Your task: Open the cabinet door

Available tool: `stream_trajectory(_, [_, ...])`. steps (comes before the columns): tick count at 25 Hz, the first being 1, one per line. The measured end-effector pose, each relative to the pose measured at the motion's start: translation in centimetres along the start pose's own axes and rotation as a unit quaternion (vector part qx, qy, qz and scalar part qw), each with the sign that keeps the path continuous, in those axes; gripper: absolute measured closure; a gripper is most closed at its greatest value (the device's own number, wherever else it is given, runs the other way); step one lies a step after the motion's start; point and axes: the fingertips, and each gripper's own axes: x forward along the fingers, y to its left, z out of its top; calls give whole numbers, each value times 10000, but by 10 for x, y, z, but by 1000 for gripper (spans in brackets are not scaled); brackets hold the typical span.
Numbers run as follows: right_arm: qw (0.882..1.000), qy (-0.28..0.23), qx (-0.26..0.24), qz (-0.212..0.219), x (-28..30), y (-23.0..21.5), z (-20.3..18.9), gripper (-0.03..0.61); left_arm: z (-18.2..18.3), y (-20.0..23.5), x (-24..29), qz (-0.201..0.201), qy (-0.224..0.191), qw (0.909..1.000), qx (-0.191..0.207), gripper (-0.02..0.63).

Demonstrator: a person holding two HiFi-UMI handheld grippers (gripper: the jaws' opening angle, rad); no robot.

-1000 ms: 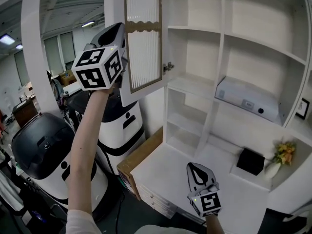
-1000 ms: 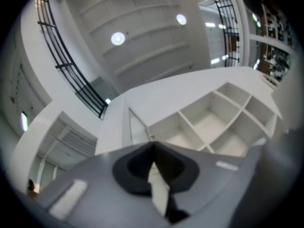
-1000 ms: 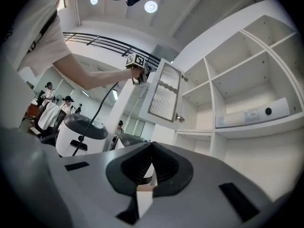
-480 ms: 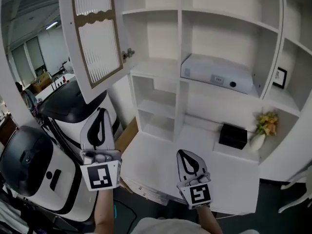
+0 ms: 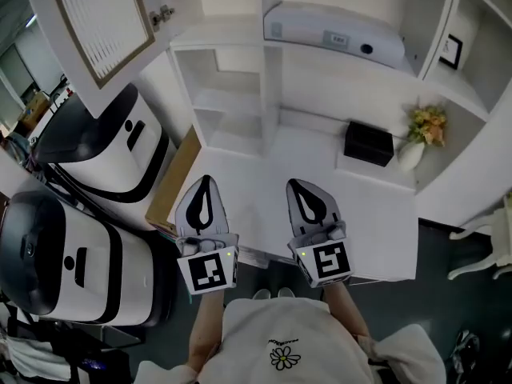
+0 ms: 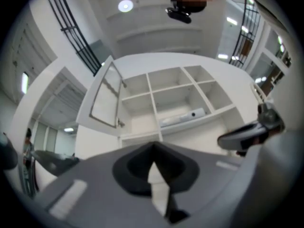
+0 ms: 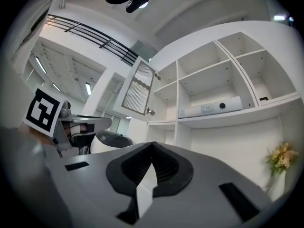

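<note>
Lighting bright, even; src: ceiling lamp (image 6: 125, 5) overhead. White cabinet (image 5: 240, 34) near overexposed, soft shadows in compartments. Gripper views: strong fisheye, dark corners, foreground blurred. Head view sharp, slight edge distortion.

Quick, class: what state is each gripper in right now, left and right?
Left grey gripper: closed, fingers together, holding nothing.
Right grey gripper: closed, fingers together, holding nothing.

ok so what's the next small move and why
Probably none beyond resting: the cabinet door is already swung wide off the shelves, and the left claw and right claw are shut, empty, low by the desk. I'd call the task done.
</note>
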Motion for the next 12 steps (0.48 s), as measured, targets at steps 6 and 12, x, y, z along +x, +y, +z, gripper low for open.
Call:
stream_trajectory(6, [9996, 158, 211, -88, -15, -6, -17, 578, -23, -55, -9, -448, 250, 9976, -456, 607])
stream_trajectory(12, [9993, 238, 256, -156, -19, -6, -24, 578, -31, -67, -5, -625, 367, 9963, -468, 607])
